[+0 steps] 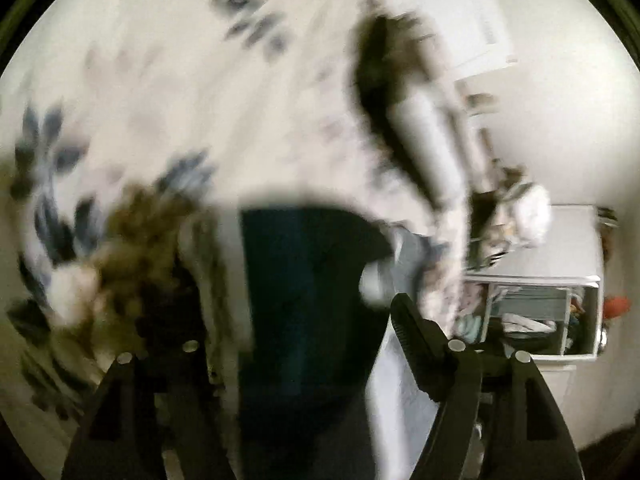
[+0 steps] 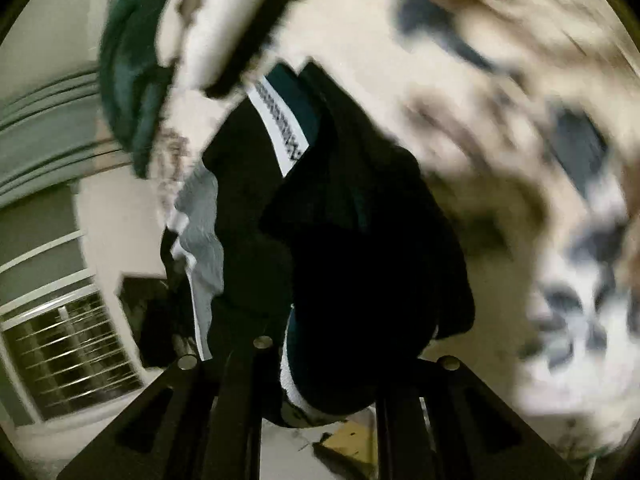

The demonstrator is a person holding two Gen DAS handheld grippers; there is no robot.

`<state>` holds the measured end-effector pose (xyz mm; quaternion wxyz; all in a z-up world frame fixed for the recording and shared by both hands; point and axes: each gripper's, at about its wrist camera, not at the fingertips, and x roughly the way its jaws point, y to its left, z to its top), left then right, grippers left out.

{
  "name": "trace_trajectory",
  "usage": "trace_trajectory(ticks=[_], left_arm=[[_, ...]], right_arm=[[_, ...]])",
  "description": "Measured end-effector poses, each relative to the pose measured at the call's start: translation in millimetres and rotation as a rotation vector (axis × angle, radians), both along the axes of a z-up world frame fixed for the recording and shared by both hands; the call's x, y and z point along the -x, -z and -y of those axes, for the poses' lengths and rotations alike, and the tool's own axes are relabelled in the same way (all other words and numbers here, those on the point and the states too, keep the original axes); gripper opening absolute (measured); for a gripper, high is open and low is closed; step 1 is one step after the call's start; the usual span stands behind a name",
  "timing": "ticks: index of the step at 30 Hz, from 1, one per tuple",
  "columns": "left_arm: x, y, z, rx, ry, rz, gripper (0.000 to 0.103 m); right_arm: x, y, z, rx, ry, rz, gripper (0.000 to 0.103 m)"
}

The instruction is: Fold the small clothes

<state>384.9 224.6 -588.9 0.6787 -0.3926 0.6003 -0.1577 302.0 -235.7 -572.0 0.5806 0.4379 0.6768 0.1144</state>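
Dark teal garment (image 2: 352,248), soft and limp, hangs above floral bedspread (image 2: 500,128), clamped in right gripper (image 2: 320,380). Left gripper (image 1: 296,340) gapes around it; take the white waistband (image 2: 280,128).

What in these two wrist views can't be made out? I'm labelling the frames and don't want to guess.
- Left wrist view: floral bedding is motion-blurred; its pattern is unreadable.
- Left wrist view: dark garment hangs between the left gripper fingers; contact is unclear.
- Right wrist view: the garment covers the right gripper fingertips.
- Right wrist view: waistband lettering is too smeared.
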Motion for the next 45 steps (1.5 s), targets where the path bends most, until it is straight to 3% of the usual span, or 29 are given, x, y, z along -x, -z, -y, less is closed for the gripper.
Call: trace_trajectory(ticks=[1,3,4,8,12,16,19,20,22,24,26,29,31,32,34,36,39,42,45], left_arm=[[6.1,13.5,-2.8,-0.001,-0.030,-0.033,0.068],[16.7,19.6,-9.4,0.033,-0.099,-0.016,0.068],[22.8,15.9,-12.0,0.040,-0.128,-0.001,0.068],[49.7,-14.1,-15.5,-0.014,-0.195,0.072,0.068],[75.0,-40.5,-13.1,-0.121,-0.242,0.124,0.068],[78.3,-37.1,-10.4,-0.225,-0.254,0.131,0.068],[79.0,-29.7,-12.6,-0.232,-0.269,0.137,0.068],[77.4,-28.7,-12.5,-0.231,-0.276,0.142,0.068],[79.2,-27.2,-13.3,-0.226,-0.291,0.148,0.068],[82.6,-24.5,-12.0,-0.217,-0.291,0.147,0.068],[87.3,-21.1,-9.4,-0.215,-0.292,0.139,0.068],[98.5,-16.4,-8.1,-0.186,-0.311,0.124,0.068],[106.9,-15.0,-6.2,-0.192,-0.319,0.124,0.068],[109.8,-13.4,-4.8,-0.197,-0.319,0.124,0.068],[114.2,-8.8,-2.8,-0.195,-0.323,0.113,0.068],[119.1,-3.2,-2.5,-0.170,-0.341,0.104,0.068],[122.1,-2.9,-0.7,-0.179,-0.343,0.110,0.068],[124.0,-3.7,0.7,-0.188,-0.338,0.121,0.068],[125.7,-1.4,1.4,-0.183,-0.336,0.125,0.068]], right_arm=[[8.8,11.1,-0.6,-0.003,0.013,-0.042,0.019],[16.4,30.0,2.3,0.001,-0.001,-0.110,0.029],[16.9,28.6,5.7,0.013,-0.009,-0.109,0.041],[6.1,-7.8,31.2,0.142,-0.093,-0.021,0.054],[-41.7,-51.3,45.1,0.248,-0.180,0.116,0.062],[-128.6,-47.7,22.3,0.269,-0.293,0.235,0.064],[-169.8,-21.0,-20.1,0.225,-0.378,0.189,0.066],[-177.2,-13.8,-28.6,0.225,-0.389,0.172,0.056],[-178.4,-18.9,-33.6,0.322,-0.365,0.208,0.009],[-181.7,-43.6,-26.5,0.452,-0.270,0.277,0.009],[-187.2,-39.9,-24.0,0.472,-0.278,0.212,0.009],[-190.7,-41.4,-45.7,0.549,-0.460,0.164,0.015],[-190.4,-71.5,-64.4,0.647,-0.549,0.233,0.029],[-190.1,-88.9,-70.8,0.648,-0.553,0.284,0.037],[-190.4,-118.4,-98.2,0.563,-0.595,0.352,0.051],[-193.4,-123.6,-154.4,0.403,-0.755,0.343,0.054],[-188.8,-107.0,-243.6,0.294,-0.997,0.308,0.054],[-179.8,-80.3,-308.1,0.318,-1.190,0.288,0.054],[-174.6,-42.6,-348.3,0.371,-1.342,0.193,0.053]])
